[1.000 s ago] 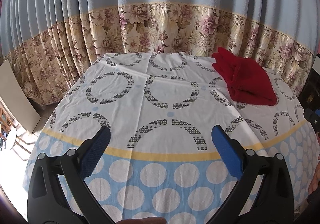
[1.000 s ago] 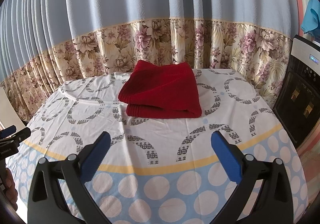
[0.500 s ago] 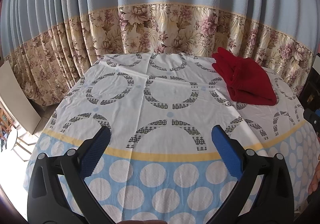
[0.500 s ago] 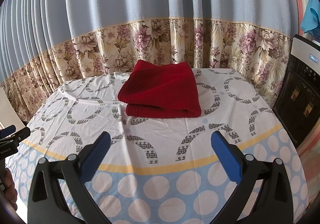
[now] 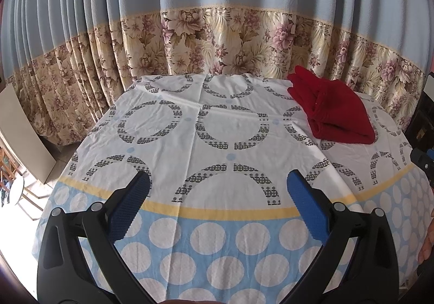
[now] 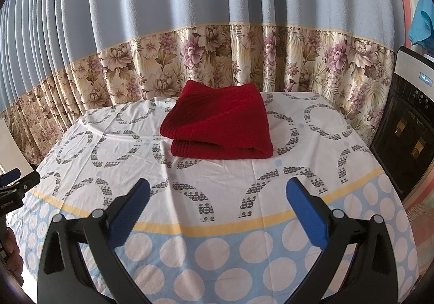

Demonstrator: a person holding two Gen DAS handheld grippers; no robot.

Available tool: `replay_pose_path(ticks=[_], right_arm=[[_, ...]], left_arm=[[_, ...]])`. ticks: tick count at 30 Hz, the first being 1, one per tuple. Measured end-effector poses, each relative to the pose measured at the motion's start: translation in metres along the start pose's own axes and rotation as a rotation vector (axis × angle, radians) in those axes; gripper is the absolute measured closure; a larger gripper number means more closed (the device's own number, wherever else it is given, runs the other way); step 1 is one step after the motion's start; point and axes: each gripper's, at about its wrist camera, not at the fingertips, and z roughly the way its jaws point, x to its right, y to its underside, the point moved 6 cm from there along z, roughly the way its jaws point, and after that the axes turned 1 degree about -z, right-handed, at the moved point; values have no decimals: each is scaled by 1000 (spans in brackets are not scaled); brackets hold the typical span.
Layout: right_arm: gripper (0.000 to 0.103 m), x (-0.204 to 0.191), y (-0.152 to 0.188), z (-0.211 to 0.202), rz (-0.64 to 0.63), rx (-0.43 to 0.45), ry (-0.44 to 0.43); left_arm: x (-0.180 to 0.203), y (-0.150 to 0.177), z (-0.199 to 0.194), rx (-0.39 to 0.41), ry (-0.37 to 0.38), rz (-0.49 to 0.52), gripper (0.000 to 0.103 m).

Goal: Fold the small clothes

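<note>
Closest to the cameras, both tools sit back over the near edge of the tabletop (image 6: 271, 249). The left tool (image 5: 217, 190) has its blue pads spread wide with nothing between them, and the right tool (image 6: 217, 191) is the same, wide apart and gripping nothing. You can just spot the left one poking in at the left edge of the right wrist view too.

So what's changed over the last second? Basically nothing. Both views line up almost exactly with the earlier ones, maybe a tiny drift, and the cloth hasn't budged. That reads like a pause after the work is done, or a beat before the next item, not a fold in progress.

Further back, toward the far right part of the tabletop and near the floral curtain (image 6: 217, 60), sits the red garment (image 6: 219, 125). In the left view it's off to the far right (image 5: 333, 109), well apart from that tool. It's already folded into a neat rectangular bundle, at least two layers thick going by the front edge. From the right wrist view its long axis looks to run left to right across the tabletop, with the ribbed hem edge and the rounded fold facing the tools and the far corners pointing at the curtain. Looks pretty much finished for this piece.
</note>
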Motion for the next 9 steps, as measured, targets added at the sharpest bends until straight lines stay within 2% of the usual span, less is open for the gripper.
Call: replay_pose_path(ticks=[5,9], right_arm=[[2,1,1,0,0,-1,-2],[2,2,2,0,1,-2,-1]], left_arm=[[0,-1,0,-17,28,-7,3],[1,-2,-2,-4,6,15,3]])
